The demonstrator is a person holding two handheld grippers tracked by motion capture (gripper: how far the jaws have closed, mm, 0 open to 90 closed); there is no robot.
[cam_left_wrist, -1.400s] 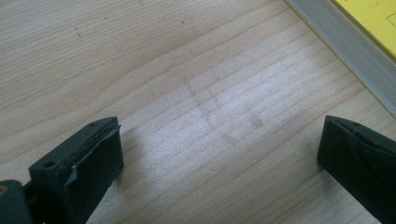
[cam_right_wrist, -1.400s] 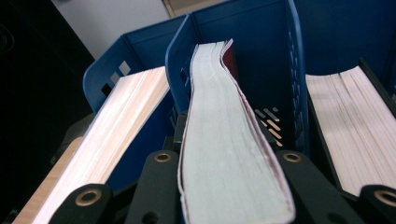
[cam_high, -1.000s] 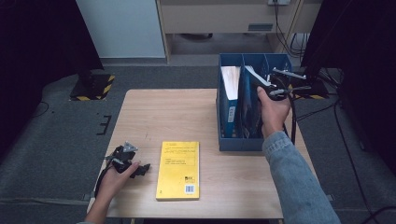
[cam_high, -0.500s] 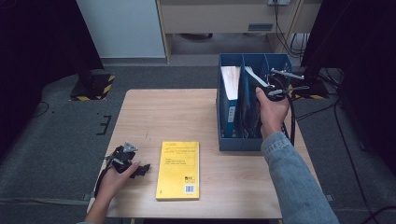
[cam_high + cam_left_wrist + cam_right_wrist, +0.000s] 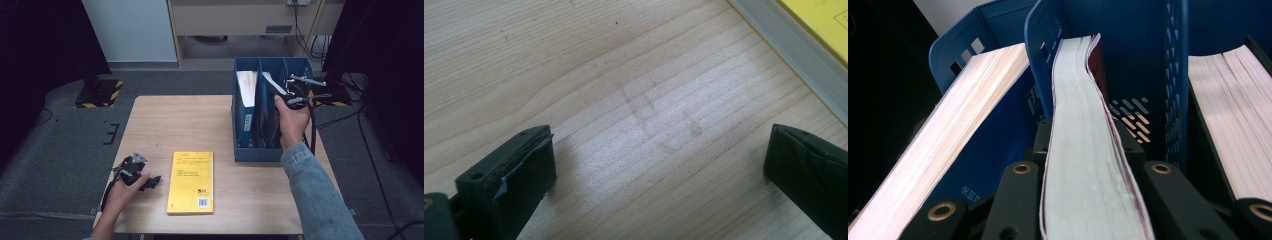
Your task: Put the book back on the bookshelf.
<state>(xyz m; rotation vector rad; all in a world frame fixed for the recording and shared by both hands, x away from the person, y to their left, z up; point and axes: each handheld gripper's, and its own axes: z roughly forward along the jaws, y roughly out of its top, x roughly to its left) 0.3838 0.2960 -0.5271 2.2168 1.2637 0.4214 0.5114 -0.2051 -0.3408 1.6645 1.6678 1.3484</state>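
Observation:
A blue file rack (image 5: 250,150) with three compartments stands on the right half of the wooden table (image 5: 165,120). My right gripper (image 5: 284,99) is above its middle compartment, shut on the top edge of a thick book (image 5: 269,82). In the right gripper view the jaws of the right gripper (image 5: 1088,150) clamp this book (image 5: 1080,90), which has white pages and a dark red cover. A yellow book (image 5: 191,182) lies flat near the front edge. My left gripper (image 5: 146,180) rests just left of it, open. Bare wood shows between the jaws of the left gripper (image 5: 664,155).
Another book (image 5: 963,115) leans in the rack's left compartment, and a third book (image 5: 1233,105) stands in the right one. The yellow book's page edge (image 5: 794,50) runs close to my left gripper. Dark floor, cables and cabinets surround the table.

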